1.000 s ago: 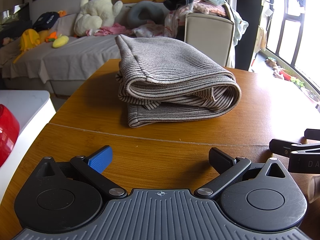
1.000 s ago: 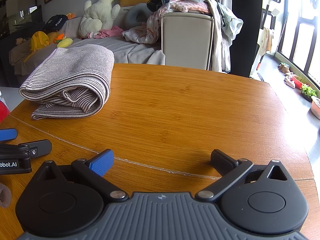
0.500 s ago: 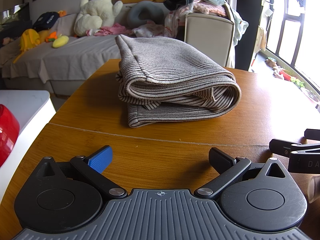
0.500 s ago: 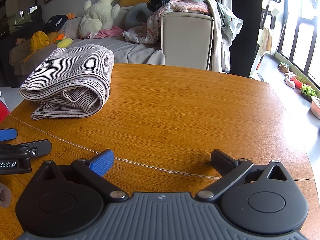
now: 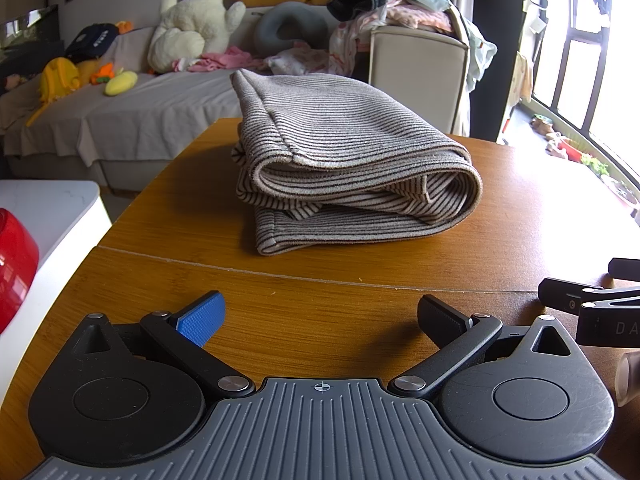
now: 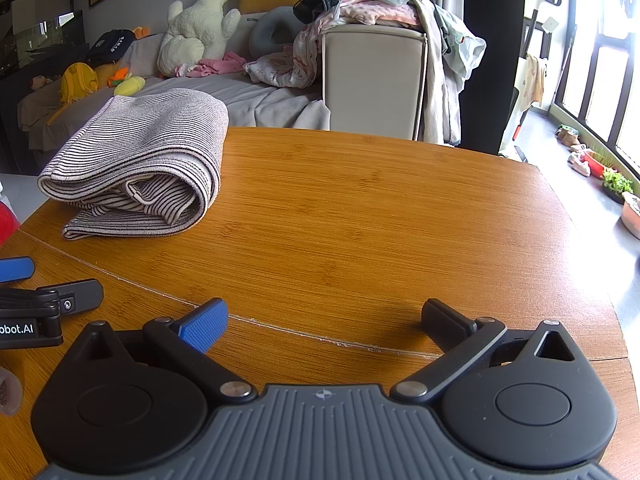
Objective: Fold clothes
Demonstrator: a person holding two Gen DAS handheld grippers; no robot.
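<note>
A grey striped garment [image 5: 344,160] lies folded in a thick bundle on the round wooden table [image 5: 520,208]. It also shows at the left in the right wrist view [image 6: 140,168]. My left gripper [image 5: 320,316] is open and empty, low over the table's near side, straight in front of the bundle and apart from it. My right gripper [image 6: 324,320] is open and empty, low over the table to the right of the bundle. The right gripper's fingers [image 5: 568,300] show at the right edge of the left wrist view; the left gripper's fingers [image 6: 76,298] show at the left edge of the right wrist view.
A seam [image 6: 320,338] crosses the tabletop. A red object [image 5: 12,268] rests on a white surface left of the table. Behind the table are a sofa with soft toys [image 5: 192,32] and a chair piled with clothes [image 6: 376,12]. Windows [image 6: 600,60] are at right.
</note>
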